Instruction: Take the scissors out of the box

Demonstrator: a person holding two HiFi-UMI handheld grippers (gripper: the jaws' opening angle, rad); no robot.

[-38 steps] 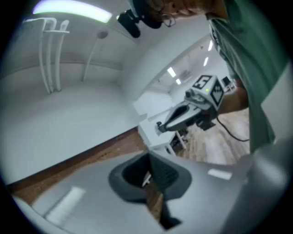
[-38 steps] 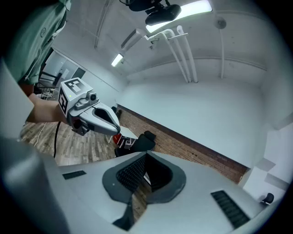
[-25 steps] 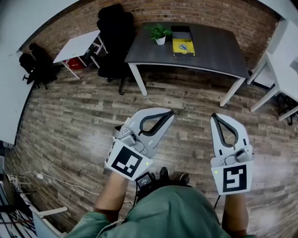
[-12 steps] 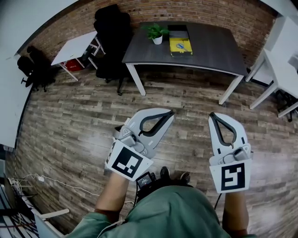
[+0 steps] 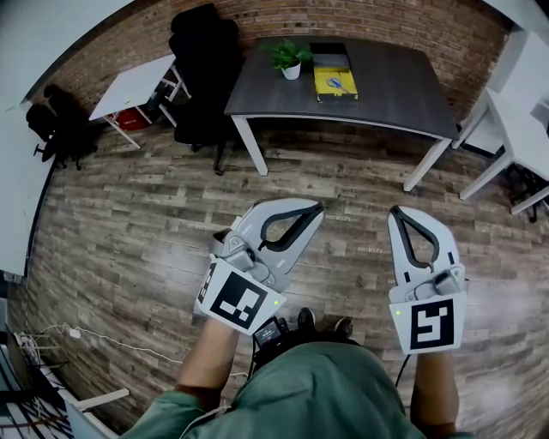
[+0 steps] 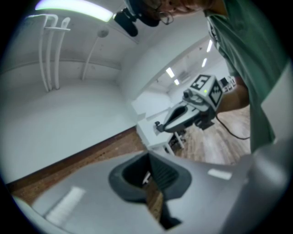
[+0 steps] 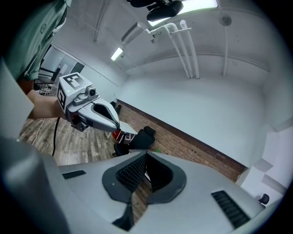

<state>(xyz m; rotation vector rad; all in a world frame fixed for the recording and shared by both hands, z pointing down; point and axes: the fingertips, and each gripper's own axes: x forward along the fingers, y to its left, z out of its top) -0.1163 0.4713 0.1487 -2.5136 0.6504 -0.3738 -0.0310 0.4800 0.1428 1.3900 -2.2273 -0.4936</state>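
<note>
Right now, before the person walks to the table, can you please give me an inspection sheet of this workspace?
Surface: dark table, mostly bare, far from both grippers.
Job's things: yellow box on the table; small bluish shape inside, probably the scissors.
Clutter: potted plant beside the box; dark flat item behind the box.
Grippers: left gripper and right gripper both shut, empty, held over the wooden floor.
Cables: white cable on the floor, lower left.
Surroundings: black chairs, white side table, brick wall.
</note>
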